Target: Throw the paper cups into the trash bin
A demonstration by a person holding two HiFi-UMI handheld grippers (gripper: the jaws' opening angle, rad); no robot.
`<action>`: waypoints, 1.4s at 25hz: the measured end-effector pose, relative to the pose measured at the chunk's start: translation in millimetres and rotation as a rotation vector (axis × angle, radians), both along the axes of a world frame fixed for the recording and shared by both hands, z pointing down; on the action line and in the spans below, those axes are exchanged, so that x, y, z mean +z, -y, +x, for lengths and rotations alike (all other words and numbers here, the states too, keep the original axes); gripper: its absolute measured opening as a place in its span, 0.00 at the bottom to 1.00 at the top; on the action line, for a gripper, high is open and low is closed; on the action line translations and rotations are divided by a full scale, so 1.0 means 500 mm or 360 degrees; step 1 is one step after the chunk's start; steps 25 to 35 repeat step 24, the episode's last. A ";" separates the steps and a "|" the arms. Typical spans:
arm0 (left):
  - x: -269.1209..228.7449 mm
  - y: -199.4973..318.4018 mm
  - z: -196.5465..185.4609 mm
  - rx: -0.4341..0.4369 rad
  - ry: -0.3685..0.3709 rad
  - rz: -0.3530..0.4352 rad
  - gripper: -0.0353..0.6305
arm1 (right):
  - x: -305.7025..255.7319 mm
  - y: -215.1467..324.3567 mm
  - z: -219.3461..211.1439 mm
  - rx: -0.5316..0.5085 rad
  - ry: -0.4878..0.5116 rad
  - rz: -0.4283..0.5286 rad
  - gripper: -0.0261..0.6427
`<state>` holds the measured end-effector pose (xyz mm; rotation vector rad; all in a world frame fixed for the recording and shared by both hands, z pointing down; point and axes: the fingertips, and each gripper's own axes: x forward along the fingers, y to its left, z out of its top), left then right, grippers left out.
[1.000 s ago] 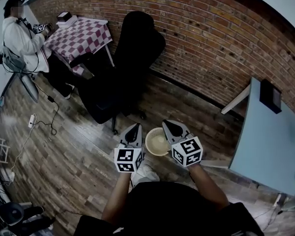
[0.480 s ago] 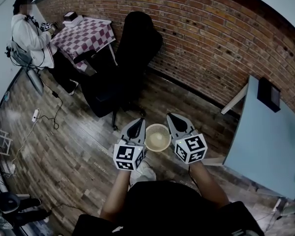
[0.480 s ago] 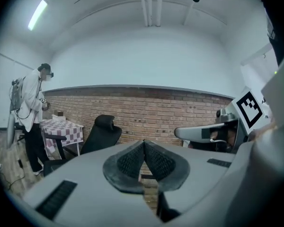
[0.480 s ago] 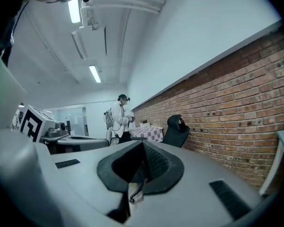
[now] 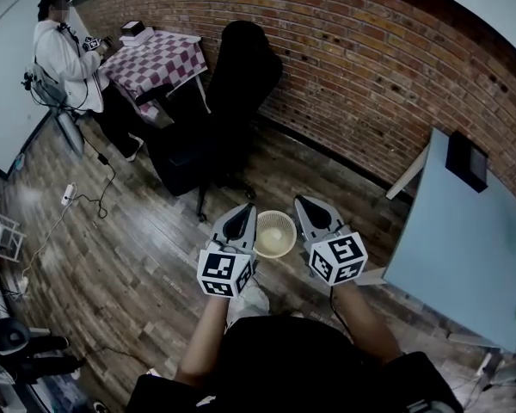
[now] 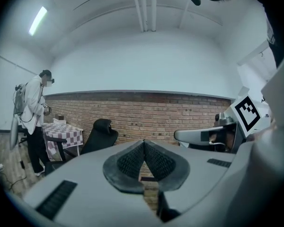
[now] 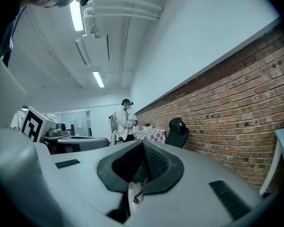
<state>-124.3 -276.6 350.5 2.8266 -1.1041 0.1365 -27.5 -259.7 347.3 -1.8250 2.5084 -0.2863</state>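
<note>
A round cream woven trash bin point(image 5: 276, 217) stands on the wooden floor just in front of me, in the head view. My left gripper point(image 5: 242, 216) hangs at the bin's left side and my right gripper point(image 5: 307, 206) at its right side, both above the floor and level with the rim. In the left gripper view the left gripper point(image 6: 144, 144) has its ribbed pads pressed together with nothing between them. The right gripper point(image 7: 143, 146) is likewise shut and empty in its own view. No paper cup shows in any view.
A black office chair point(image 5: 232, 84) stands ahead by the brick wall point(image 5: 370, 67). A checkered table point(image 5: 155, 58) and a person in white point(image 5: 64, 54) are at the far left. A pale table point(image 5: 464, 248) with a black box point(image 5: 466, 162) lies right. A cable and power strip point(image 5: 69, 194) lie on the floor.
The head view has shifted, so the room slides slightly right and up in frame. Both grippers stay shut on either side of the bin.
</note>
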 end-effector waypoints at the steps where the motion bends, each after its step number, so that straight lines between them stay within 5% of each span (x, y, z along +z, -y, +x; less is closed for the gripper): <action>1: -0.001 -0.009 -0.001 -0.0013 -0.0003 0.0002 0.07 | -0.003 -0.010 0.001 -0.0001 0.0001 0.0006 0.05; 24: -0.019 -0.199 0.030 -0.0035 0.0002 0.0053 0.07 | -0.032 -0.187 0.015 -0.0044 0.0017 0.0093 0.05; 35: -0.019 -0.199 0.030 -0.0035 0.0002 0.0053 0.07 | -0.032 -0.187 0.015 -0.0044 0.0017 0.0093 0.05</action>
